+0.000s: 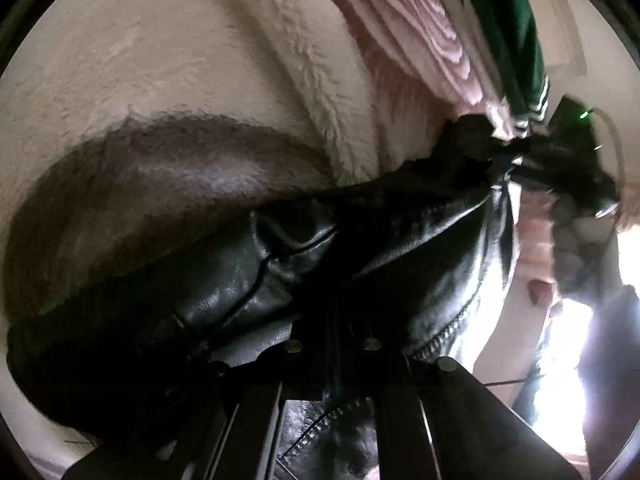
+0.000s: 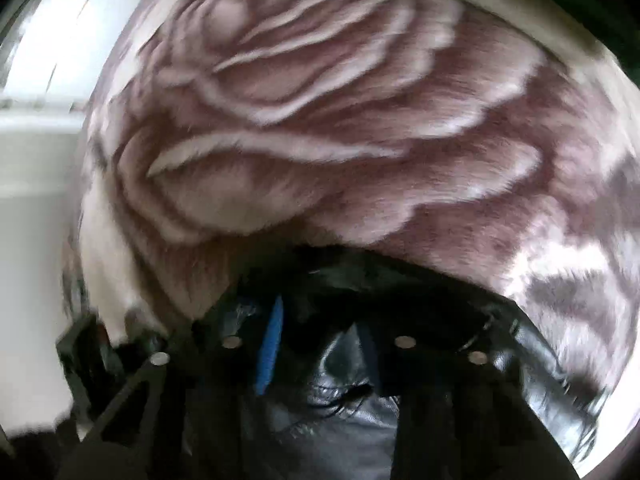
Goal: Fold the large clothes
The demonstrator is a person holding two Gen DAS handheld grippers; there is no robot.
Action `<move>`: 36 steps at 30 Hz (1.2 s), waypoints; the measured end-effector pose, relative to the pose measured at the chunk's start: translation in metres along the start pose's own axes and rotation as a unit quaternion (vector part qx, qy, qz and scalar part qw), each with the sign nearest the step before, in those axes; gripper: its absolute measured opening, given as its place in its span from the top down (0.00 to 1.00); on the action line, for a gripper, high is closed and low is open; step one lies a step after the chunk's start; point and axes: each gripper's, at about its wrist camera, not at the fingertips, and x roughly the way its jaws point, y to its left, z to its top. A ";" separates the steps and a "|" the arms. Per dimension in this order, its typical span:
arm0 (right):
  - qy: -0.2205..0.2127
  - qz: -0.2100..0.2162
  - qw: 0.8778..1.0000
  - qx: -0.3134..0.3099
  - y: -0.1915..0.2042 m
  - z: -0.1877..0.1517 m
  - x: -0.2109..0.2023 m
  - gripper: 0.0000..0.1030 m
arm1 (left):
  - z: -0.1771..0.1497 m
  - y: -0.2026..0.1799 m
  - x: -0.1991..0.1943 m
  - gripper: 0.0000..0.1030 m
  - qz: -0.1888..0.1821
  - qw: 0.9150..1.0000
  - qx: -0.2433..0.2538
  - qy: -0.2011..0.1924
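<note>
surface: pink rose-pattern plush blanket | on it: cream fleece, black leather jacket

We find no legible text, label, brand, number or sign in either wrist view. The black leather jacket, the pink rose-patterned blanket and the cream fleece carry no readable markings.

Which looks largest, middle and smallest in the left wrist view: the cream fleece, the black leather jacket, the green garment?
1. cream fleece fills most of the upper picture.
2. black leather jacket, close behind; it lies nearest the camera, so this order is unsure.
3. green garment, clearly smallest, a strip at top right.
</note>
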 end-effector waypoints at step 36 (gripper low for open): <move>-0.096 0.074 0.929 0.349 -0.121 -0.262 -0.067 0.27 | -0.090 0.112 -0.153 0.09 0.060 0.984 -0.089 -0.141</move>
